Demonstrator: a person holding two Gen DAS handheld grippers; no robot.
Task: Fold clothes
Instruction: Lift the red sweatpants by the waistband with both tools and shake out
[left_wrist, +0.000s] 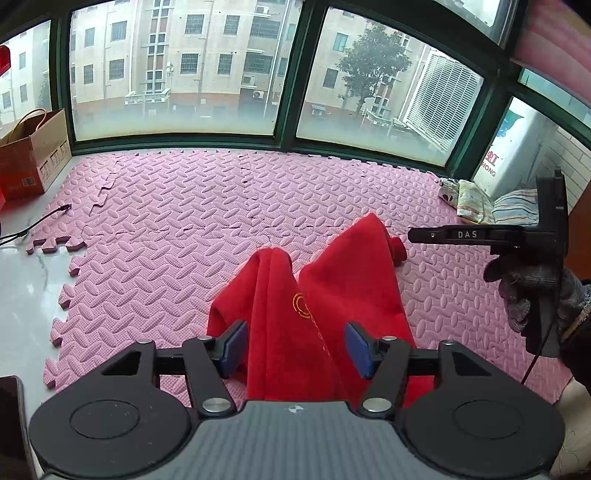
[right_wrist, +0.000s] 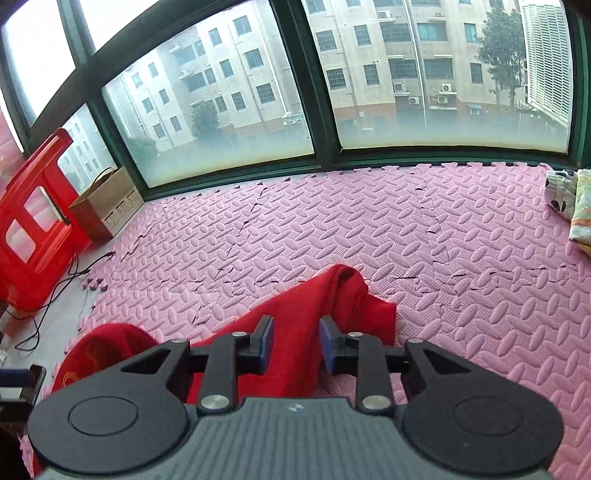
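Observation:
A red garment (left_wrist: 332, 288) with a gold emblem lies bunched into two peaks on the pink foam mat (left_wrist: 166, 240). My left gripper (left_wrist: 295, 347) is open just over its near edge; the cloth shows between the blue pads, which do not press on it. In the right wrist view the same red garment (right_wrist: 295, 306) runs under my right gripper (right_wrist: 296, 343), whose pads stand a little apart, open, with cloth in the gap behind them. From the left wrist view the right gripper's fingers (left_wrist: 465, 234) show side-on, to the right of the garment, held by a gloved hand (left_wrist: 524, 288).
Several folded clothes (left_wrist: 491, 203) lie at the mat's far right corner. A brown paper bag (left_wrist: 33, 155) stands at the far left by the window, beside a red plastic stool (right_wrist: 33, 229). Black cables (right_wrist: 59, 288) trail over the bare floor to the left of the mat.

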